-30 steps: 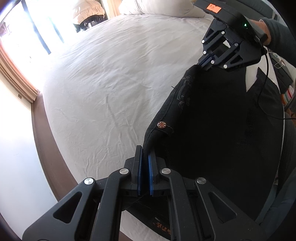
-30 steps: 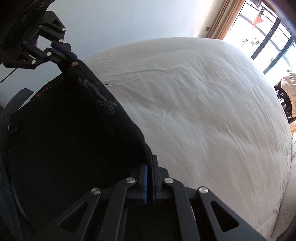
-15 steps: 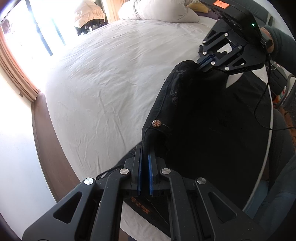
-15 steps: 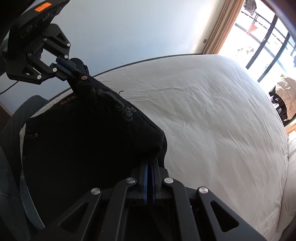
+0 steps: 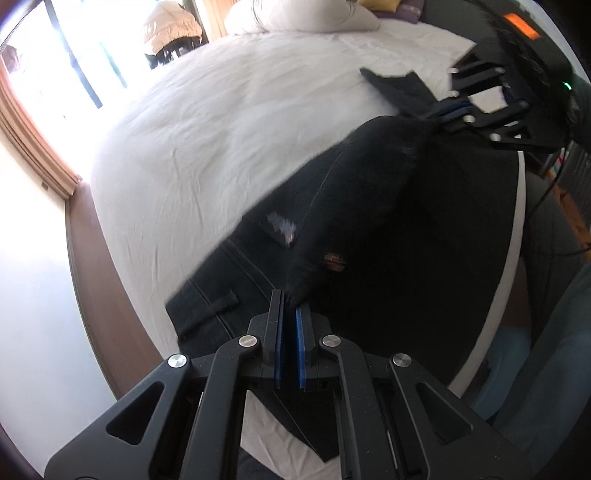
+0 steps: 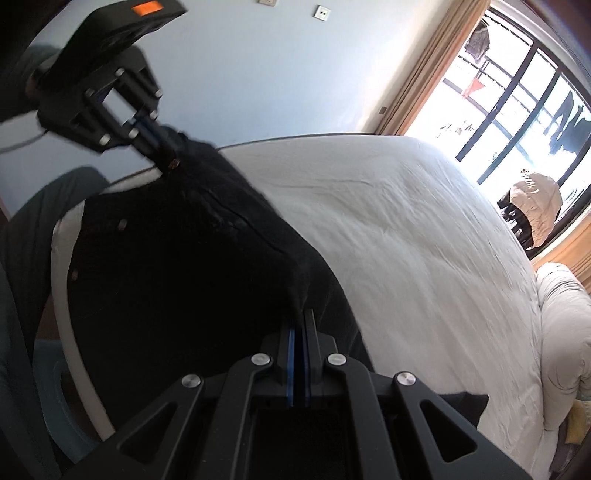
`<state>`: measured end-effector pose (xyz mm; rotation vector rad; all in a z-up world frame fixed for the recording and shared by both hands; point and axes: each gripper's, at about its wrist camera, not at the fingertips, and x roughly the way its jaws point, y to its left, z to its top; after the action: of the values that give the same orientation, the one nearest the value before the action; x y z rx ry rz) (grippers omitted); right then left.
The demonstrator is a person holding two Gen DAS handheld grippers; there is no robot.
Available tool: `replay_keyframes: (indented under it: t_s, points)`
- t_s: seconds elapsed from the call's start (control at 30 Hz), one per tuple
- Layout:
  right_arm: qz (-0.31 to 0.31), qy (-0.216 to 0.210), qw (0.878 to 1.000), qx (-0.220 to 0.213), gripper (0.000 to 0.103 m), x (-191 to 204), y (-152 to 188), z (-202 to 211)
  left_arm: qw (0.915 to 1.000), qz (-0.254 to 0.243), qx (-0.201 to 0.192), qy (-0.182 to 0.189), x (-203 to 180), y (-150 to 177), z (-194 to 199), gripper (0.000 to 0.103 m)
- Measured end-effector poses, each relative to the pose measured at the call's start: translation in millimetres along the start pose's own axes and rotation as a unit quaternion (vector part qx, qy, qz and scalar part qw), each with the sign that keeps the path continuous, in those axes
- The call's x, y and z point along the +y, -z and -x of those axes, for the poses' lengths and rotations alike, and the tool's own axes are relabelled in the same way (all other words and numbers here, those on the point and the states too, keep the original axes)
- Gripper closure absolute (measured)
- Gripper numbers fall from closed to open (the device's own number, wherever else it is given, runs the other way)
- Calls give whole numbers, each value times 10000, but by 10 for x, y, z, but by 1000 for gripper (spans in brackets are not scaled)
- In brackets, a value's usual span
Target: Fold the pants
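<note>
- My left gripper (image 5: 287,301) has its jaws pinched shut on a bunched tip of the pants (image 5: 369,229), right by the waistband where a copper button (image 5: 334,260) shows.
- My right gripper (image 6: 298,314) is clamped the same way, jaws closed on a small fold of the black cloth; in the left view it appears at the upper right, gripping another point along the same edge.
- The pants hang and drape between the two grips, the rest lying over the near side of the bed (image 5: 221,129), with one piece (image 5: 399,86) spread flat farther up the sheet.
- Risk, as I judge it: each hold is on a thin pinch of heavy fabric, so a quick sweep could pull an edge out and drop that side.
- The frames are blurred with motion; if my two hands travel unevenly, I expect the top layer to land skewed or creased over the lower one.
- A belt loop (image 5: 212,308) and waistband corner sit near the bed's edge; dragging could tip that part off towards the floor (image 5: 103,280).
- Around: a rolled white duvet (image 5: 295,16) at the far end, a bright window (image 6: 517,110) with bars, a blue wall (image 6: 277,74).
- Nothing lies on the open sheet ahead; only the person's legs (image 5: 546,332) crowd the near side.
</note>
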<state>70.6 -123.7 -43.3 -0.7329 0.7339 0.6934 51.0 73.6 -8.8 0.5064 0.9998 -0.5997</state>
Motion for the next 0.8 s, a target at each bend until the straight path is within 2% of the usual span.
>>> replay_keyframes:
  t_s: [0.2, 0.33, 0.43, 0.8]
  points:
    - [465, 268, 9981, 316, 100, 572, 278, -6, 9992, -272, 234, 155, -379, 322, -68, 99]
    - [299, 204, 9988, 336, 99, 728, 398, 15, 9984, -306, 345, 342, -535, 497, -93, 99]
    - [399, 282, 9980, 404, 99, 927, 476, 26, 9973, -509, 396, 349, -650, 550, -143, 99]
    - [712, 324, 9950, 629, 99, 1390, 672, -66, 9947, -685, 530, 553, -743, 680, -188, 99]
